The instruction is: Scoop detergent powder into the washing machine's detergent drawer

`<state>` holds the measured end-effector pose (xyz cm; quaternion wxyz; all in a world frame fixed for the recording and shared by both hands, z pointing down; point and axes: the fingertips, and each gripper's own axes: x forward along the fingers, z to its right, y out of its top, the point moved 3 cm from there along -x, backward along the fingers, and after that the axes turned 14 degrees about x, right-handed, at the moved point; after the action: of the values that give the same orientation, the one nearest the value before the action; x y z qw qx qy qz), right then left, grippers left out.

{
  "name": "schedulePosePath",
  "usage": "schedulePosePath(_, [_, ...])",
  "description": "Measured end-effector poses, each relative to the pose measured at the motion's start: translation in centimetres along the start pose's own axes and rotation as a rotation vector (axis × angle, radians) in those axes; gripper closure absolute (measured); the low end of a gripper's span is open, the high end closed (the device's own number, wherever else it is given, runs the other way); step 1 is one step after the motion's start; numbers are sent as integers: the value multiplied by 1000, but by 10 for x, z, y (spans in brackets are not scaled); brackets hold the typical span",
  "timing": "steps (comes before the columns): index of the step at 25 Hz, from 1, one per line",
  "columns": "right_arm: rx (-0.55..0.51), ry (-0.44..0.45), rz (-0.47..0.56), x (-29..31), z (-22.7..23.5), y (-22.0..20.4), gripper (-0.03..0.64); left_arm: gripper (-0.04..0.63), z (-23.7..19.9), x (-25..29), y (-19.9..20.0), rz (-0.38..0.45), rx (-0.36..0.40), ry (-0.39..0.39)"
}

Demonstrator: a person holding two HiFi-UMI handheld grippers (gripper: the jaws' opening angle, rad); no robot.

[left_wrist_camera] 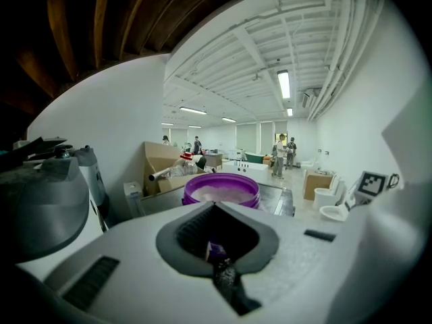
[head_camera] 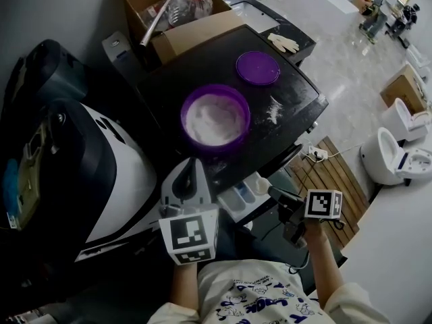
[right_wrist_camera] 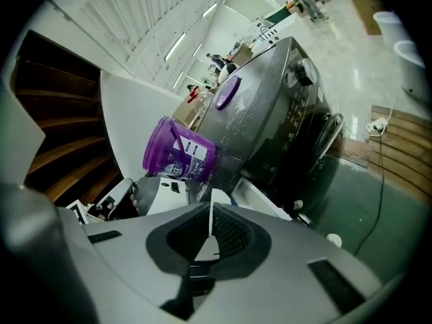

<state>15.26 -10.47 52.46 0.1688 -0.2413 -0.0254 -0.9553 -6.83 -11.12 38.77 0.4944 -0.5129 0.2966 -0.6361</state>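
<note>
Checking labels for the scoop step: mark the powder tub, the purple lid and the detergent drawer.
powder tub (head_camera: pixel 185 117), head view, left rim
purple lid (head_camera: pixel 257 67), head view, middle of its face
detergent drawer (head_camera: pixel 233 203), head view, white compartment wall

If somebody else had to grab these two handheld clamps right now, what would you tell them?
Left gripper: by the purple tub, jaws almost together; a purple speck shows between them, grip unclear.
Right gripper: shut on the white scoop, held over the pulled-out detergent drawer.
Done: lid off, lying on the washing machine top; tub holds powder; some spilled powder beside it.
Left: empty the scoop into the drawer. I can't tell whether the scoop is loaded.
</note>
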Motion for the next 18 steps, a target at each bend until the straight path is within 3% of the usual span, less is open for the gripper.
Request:
schedulePosePath(9, [-176, -154, 18, 5, 12, -1, 594, 592, 7, 3, -7, -20, 0, -10])
schedulePosePath(18, [-523, -355, 1, 14, 15, -4, 594, 592, 5, 2, -14, -36, 3, -11])
